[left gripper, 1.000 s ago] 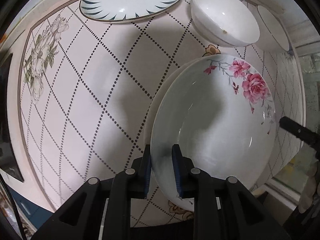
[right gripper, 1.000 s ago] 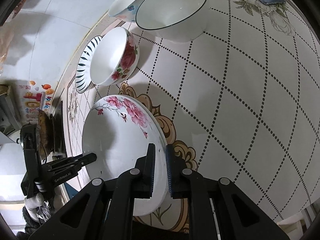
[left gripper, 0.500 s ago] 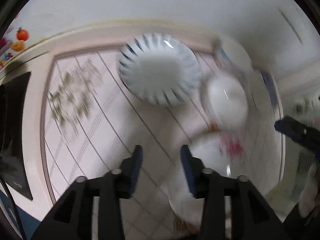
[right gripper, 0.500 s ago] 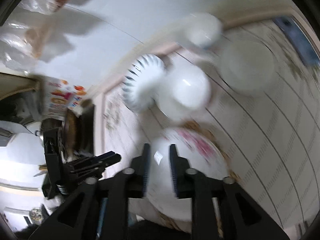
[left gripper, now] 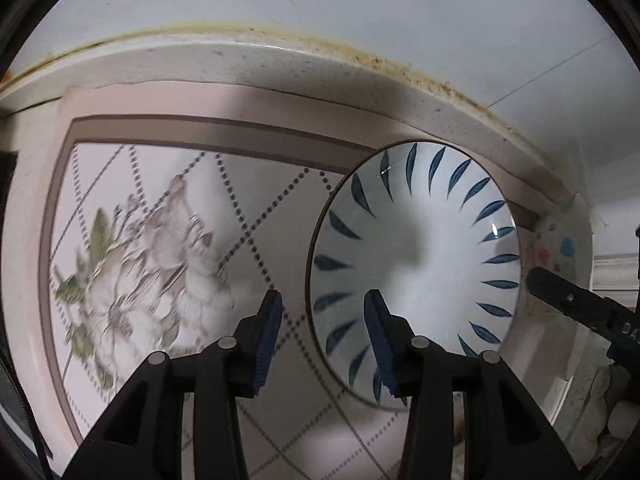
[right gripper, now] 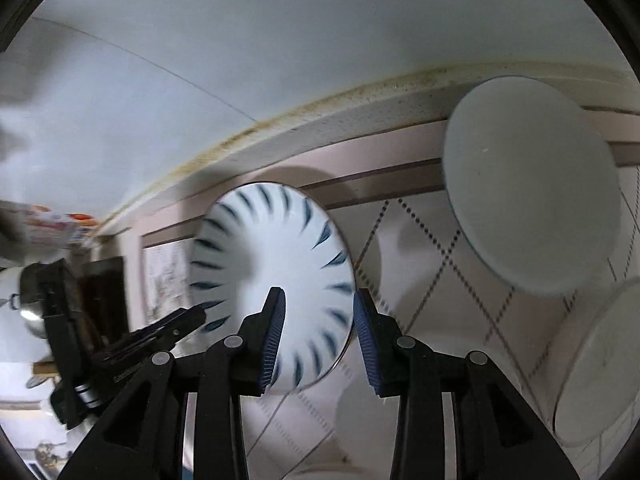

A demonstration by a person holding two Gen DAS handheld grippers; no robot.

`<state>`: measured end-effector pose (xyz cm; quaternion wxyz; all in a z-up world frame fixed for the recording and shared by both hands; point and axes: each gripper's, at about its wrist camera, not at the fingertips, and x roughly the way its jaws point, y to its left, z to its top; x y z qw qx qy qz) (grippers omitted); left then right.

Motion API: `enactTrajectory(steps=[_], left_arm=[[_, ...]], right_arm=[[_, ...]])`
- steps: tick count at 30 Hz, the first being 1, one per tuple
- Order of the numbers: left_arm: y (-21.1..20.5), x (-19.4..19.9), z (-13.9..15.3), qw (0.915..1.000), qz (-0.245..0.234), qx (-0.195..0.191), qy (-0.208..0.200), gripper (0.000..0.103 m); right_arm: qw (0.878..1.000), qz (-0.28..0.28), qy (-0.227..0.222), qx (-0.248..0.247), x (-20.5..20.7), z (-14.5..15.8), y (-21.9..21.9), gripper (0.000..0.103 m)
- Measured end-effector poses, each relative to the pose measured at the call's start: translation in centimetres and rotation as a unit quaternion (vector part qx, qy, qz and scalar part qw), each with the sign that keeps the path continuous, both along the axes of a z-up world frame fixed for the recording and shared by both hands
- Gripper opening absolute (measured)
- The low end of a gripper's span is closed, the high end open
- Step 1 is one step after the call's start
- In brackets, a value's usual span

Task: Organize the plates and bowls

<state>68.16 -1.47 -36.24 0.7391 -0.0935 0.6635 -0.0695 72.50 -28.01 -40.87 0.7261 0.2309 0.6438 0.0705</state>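
Note:
A white plate with blue leaf marks (left gripper: 416, 260) lies on the patterned tablecloth near the back wall; it also shows in the right wrist view (right gripper: 272, 280). My left gripper (left gripper: 324, 324) is open, its fingers on either side of the plate's left rim. My right gripper (right gripper: 320, 320) is open, its fingers on either side of the plate's right rim. The right gripper's tip (left gripper: 576, 304) shows at the plate's far right in the left wrist view. The left gripper's tip (right gripper: 160, 332) shows in the right wrist view.
A white bowl (right gripper: 532, 192) stands to the right of the plate, with another white bowl (right gripper: 600, 368) nearer at the right edge. A small dotted cup (left gripper: 560, 244) sits behind the plate. The counter's raised back edge (left gripper: 280, 56) and wall are close behind.
Both grippers let go of the rose plate, opened, and swung forward to the blue-leaf plate at the back, which now sits between each pair of fingers.

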Motion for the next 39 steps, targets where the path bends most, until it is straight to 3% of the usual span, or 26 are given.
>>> enactTrajectory(steps=[2, 4, 6, 14, 25, 31, 39], left_arm=[[-0.1, 0.2, -0.4, 0.9999, -0.008, -0.002, -0.007, 0.019], [0.2, 0.2, -0.9, 0.9998, -0.015, -0.003, -0.013, 0.017], [0.0, 0.0, -0.9, 0.9996, -0.017, 0.002, -0.024, 0.017], [-0.2, -2.2, 1.7, 0.9973, -0.025, 0.028, -0.063, 0.017], [0.6, -6.9, 8.9, 0.9916, -0.043, 0.018, -0.120, 0.017], [-0.7, -12.3, 13.0, 0.9880, -0.055, 0.004, -0.144, 0.017], [-3.7, -18.5, 15.0, 0.9856, -0.075, -0.012, -0.151, 0.017]], right_arm=[[1.000, 0.008, 0.008, -0.020, 0.6, -1.3, 0.4, 0.030], [0.999, 0.009, 0.010, -0.034, 1.1, -2.1, 0.2, 0.018], [0.999, 0.009, 0.008, -0.040, 1.2, -2.6, 0.2, 0.013], [0.999, 0.012, -0.019, -0.034, 0.5, -1.8, 0.4, 0.011], [0.997, 0.011, -0.074, -0.016, -3.2, 4.8, -0.4, 0.011], [0.993, 0.023, -0.117, -0.006, -9.0, 10.7, -2.5, 0.011], [0.991, 0.021, -0.135, 0.004, -18.8, 14.0, -5.2, 0.011]])
